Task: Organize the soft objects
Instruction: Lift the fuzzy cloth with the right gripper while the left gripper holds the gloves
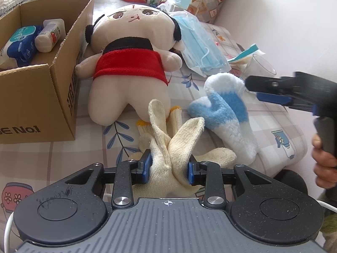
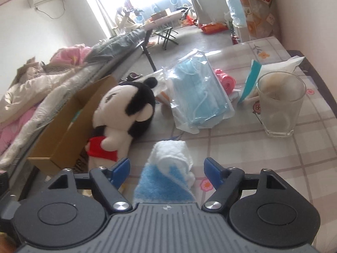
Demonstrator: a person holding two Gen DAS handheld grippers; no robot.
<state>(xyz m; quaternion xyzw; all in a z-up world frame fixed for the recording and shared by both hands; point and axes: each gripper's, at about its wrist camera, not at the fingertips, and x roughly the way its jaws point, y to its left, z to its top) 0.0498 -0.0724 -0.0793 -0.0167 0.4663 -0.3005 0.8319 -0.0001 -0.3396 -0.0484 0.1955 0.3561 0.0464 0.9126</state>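
Note:
A cream knitted glove lies bunched on the patterned tablecloth, and my left gripper is shut on it, both blue pads pressing its sides. To its right lies a fluffy blue and white sock. My right gripper reaches the sock's white cuff from the right. In the right wrist view that gripper stands open astride the sock, with a gap on each side between pads and sock. A plush doll in a red top lies face up beyond the glove.
An open cardboard box stands on the left and holds a tissue pack and a bottle. A bag of blue face masks lies behind the sock. A drinking glass stands at the right, near the table's edge. A person's hand holds the right gripper.

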